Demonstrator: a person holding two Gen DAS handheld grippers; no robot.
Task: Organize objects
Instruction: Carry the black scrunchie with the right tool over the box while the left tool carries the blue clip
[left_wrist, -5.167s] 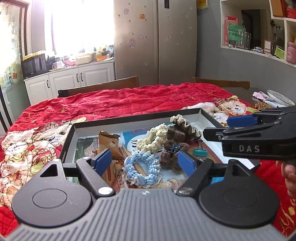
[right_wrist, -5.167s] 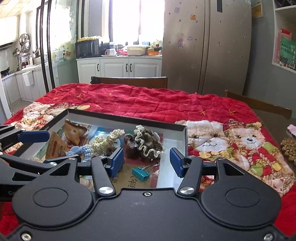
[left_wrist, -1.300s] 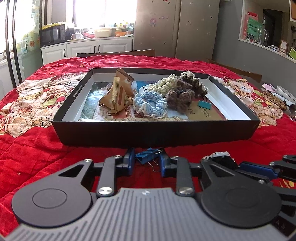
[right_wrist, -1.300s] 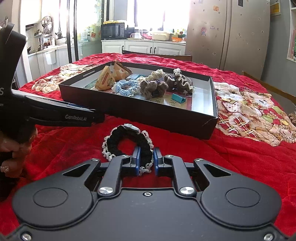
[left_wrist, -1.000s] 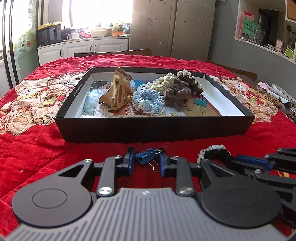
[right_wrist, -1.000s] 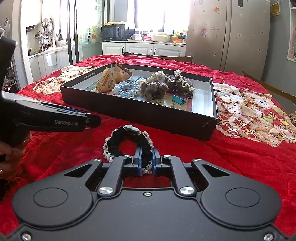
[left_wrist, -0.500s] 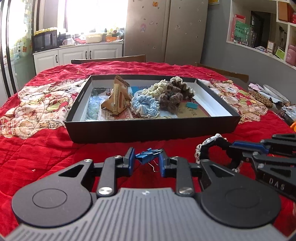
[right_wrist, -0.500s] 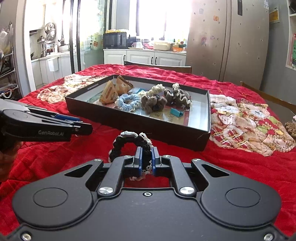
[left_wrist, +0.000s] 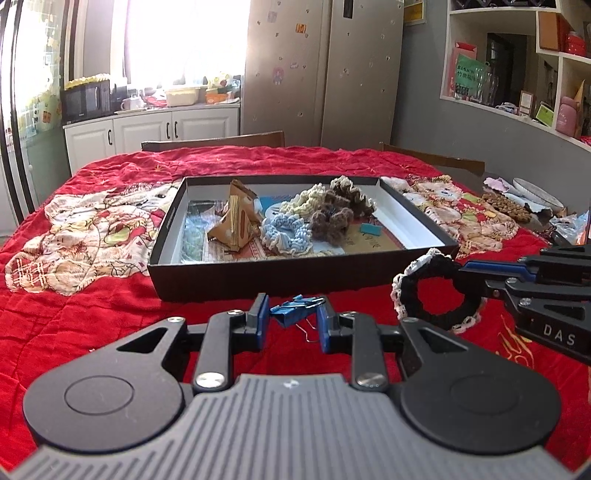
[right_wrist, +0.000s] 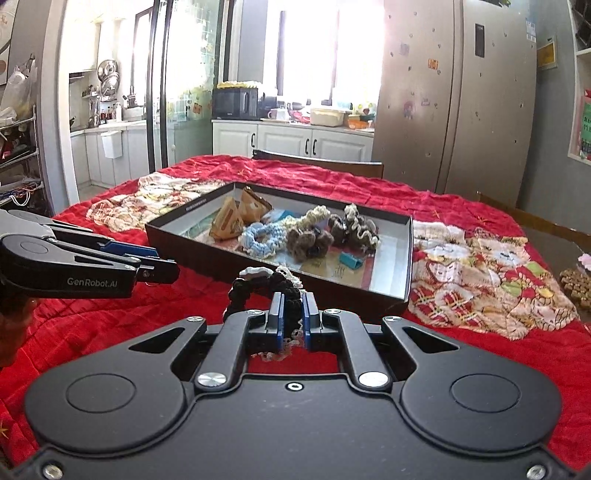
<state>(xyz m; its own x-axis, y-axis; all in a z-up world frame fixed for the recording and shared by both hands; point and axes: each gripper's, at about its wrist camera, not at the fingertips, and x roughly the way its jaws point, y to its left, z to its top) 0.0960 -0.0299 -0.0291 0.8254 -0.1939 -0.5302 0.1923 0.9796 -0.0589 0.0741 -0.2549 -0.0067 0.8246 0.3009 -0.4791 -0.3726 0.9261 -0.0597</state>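
Observation:
A black shallow box (left_wrist: 295, 271) (right_wrist: 207, 254) sits on the red quilt, holding several crochet scrunchies (left_wrist: 286, 230), folded brown packets (left_wrist: 234, 219) and a teal binder clip (left_wrist: 370, 229). My left gripper (left_wrist: 291, 319) is shut on a blue binder clip (left_wrist: 291, 312), held above the quilt in front of the box. My right gripper (right_wrist: 293, 315) is shut on a black scrunchie with white lace trim (right_wrist: 258, 284) (left_wrist: 436, 291), lifted off the quilt to the right of the left gripper.
The red quilt (left_wrist: 92, 295) with bear patches covers the whole table. Small clutter and a plate (left_wrist: 532, 192) lie at the far right edge. Wooden chair backs (left_wrist: 214, 142) stand behind the table. A hand shows at the left edge of the right wrist view.
Both grippers have risen with their loads. The black scrunchie left the quilt and now hangs in the air; the box looks farther and lower in both views.

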